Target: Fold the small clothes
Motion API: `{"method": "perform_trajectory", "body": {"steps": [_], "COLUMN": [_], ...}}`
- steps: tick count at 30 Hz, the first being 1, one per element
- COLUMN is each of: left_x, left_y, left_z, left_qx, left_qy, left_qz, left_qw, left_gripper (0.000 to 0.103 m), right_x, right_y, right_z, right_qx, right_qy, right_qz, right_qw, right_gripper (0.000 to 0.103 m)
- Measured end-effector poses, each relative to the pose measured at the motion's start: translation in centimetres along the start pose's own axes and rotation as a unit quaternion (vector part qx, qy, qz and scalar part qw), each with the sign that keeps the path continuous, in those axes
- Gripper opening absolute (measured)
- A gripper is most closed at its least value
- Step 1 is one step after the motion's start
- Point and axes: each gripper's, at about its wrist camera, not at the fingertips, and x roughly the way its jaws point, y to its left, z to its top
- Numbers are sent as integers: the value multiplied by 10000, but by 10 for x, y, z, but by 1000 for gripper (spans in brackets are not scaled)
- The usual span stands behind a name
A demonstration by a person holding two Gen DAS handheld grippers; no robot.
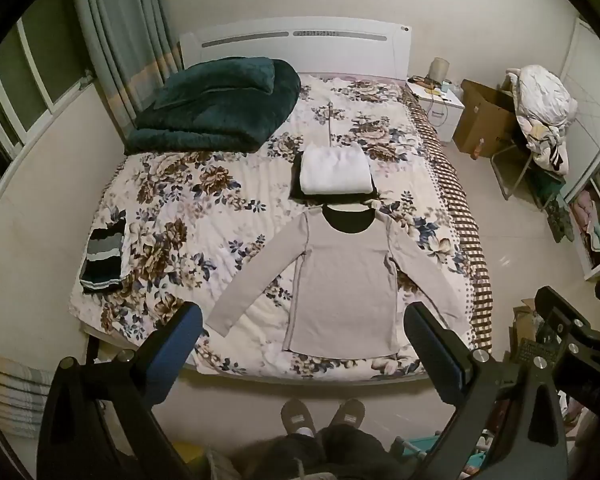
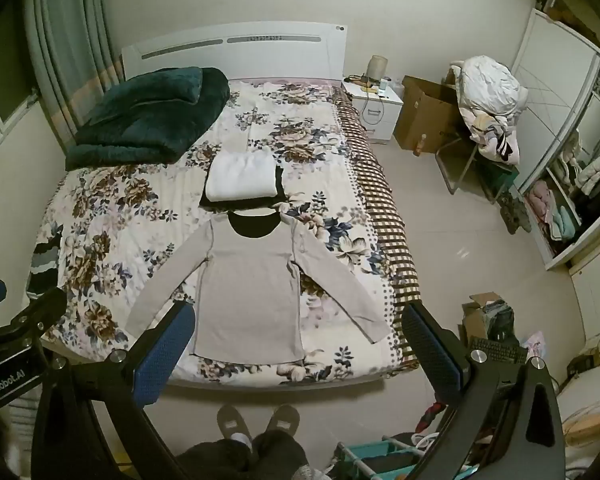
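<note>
A grey long-sleeved top (image 1: 340, 280) lies flat on the floral bed (image 1: 180, 208), sleeves spread, hem toward me; it also shows in the right wrist view (image 2: 252, 292). Beyond its collar sits a folded white garment (image 1: 336, 172) on a dark one, also seen in the right wrist view (image 2: 240, 178). A folded striped garment (image 1: 102, 256) lies at the bed's left edge. My left gripper (image 1: 304, 320) is open and empty, held high above the bed's foot. My right gripper (image 2: 300, 320) is open and empty at the same height, beside the left.
A dark green folded blanket (image 1: 216, 108) lies at the bed's head on the left. A white nightstand (image 2: 376, 112), cardboard box (image 2: 424, 120) and chair piled with laundry (image 2: 488, 96) stand right of the bed. An open wardrobe (image 2: 572, 184) is far right. My slippered feet (image 1: 320, 420) stand at the bed's foot.
</note>
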Motion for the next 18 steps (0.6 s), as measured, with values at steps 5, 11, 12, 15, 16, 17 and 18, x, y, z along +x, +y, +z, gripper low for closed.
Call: {"method": "perform_trajectory", "body": {"steps": [5,11,12,15,16,17,18], "left_x": [0,0,0,0,0,0,0], "left_y": [0,0,0,0,0,0,0], "left_z": [0,0,0,0,0,0,0], "left_qx": [7,10,11,5,11,12,9], "left_qy": [-9,-11,-21,-22,-30,-28,-29], "left_qz": [20,16,26,21,32,26,17], "left_qw": [10000,10000,10000,10000,10000,10000,10000], "left_gripper": [103,103,103,103,103,103,103], "right_x": [-1,-2,-2,-3,-4,-4,-5], "right_y": [0,2,2,3,3,3,3], "right_z": [0,0,0,0,0,1,1], "right_qx": [-5,-16,-22,-26,-25,-21,-17], "right_qy": [-2,3,6,-1,-9,-16,-23], "right_qz": [-29,-45,-45,-41,-39,-41,-41], "right_qw": [10000,10000,10000,10000,10000,10000,10000], "right_gripper": [103,103,103,103,103,103,103]}}
